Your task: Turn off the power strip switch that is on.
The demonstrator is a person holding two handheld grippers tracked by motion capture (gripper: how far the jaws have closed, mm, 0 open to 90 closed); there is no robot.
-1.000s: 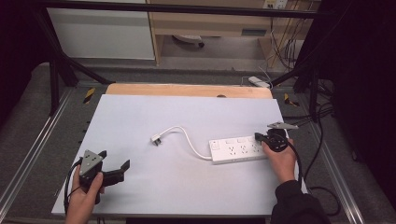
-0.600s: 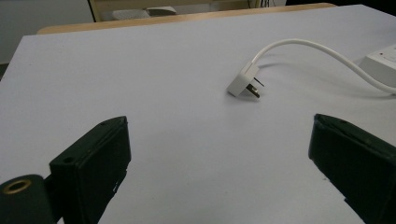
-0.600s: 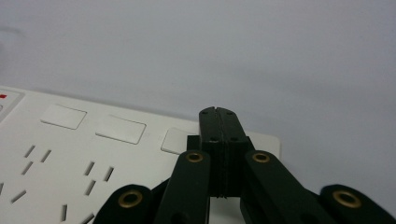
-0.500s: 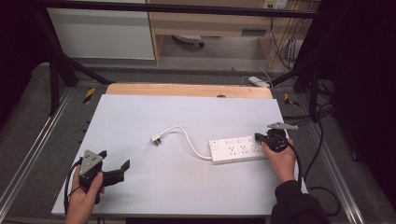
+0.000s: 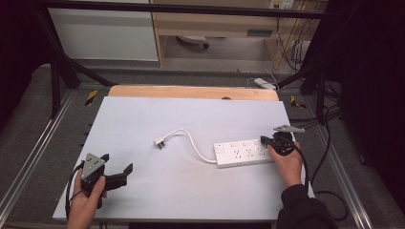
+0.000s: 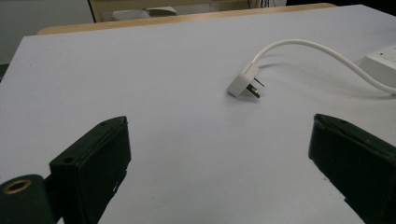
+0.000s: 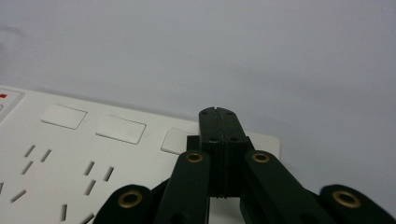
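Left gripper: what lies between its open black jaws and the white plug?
Nothing: bare white table top separates the left gripper from the white plug, as the left gripper view and high view show.

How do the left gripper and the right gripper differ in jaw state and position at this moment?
The left gripper has its jaws spread wide; the right gripper has them pressed together. The left sits over bare table, apart from the plug; the right is over the end of the power strip. Both are hand-held.
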